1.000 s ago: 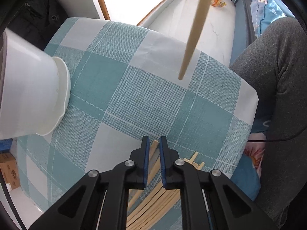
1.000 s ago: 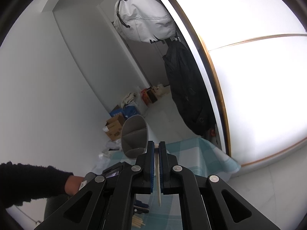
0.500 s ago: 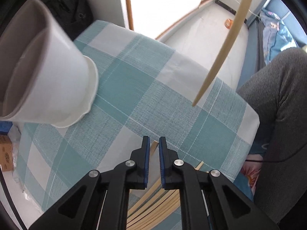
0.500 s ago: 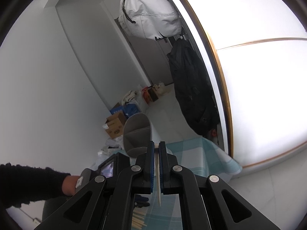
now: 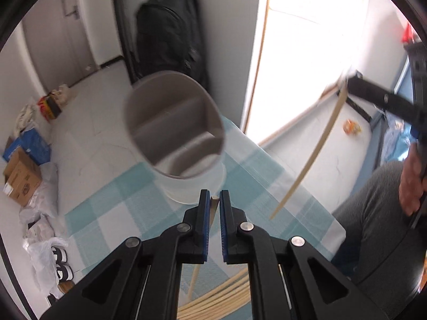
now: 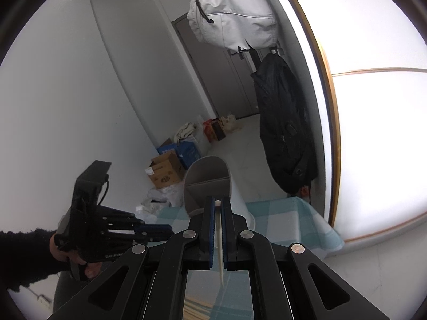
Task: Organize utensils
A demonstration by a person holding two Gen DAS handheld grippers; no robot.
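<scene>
My left gripper (image 5: 213,200) is shut on one pale wooden chopstick (image 5: 194,280), whose top end shows between the blue pads. Just beyond it stands a white divided utensil holder (image 5: 173,122) on the teal checked tablecloth (image 5: 112,205). Several more chopsticks (image 5: 213,304) lie in a pile at the bottom edge. My right gripper (image 6: 218,200) is shut on another chopstick (image 6: 219,240) that hangs down through the jaws, with the holder (image 6: 208,184) right behind the tips. The left wrist view shows that chopstick (image 5: 315,154) slanting over the table's right side.
A black bag (image 5: 170,34) and a grey-white backpack (image 6: 232,16) hang on the wall behind the table. Cardboard boxes (image 6: 165,173) and plastic bags (image 5: 45,250) sit on the floor to the left. A person's grey-trousered leg (image 5: 373,213) is by the table's right edge.
My left gripper has lifted off the chopstick pile with one chopstick and tipped up, so the holder's mouth now faces it. The right gripper drifted slightly toward the holder.
</scene>
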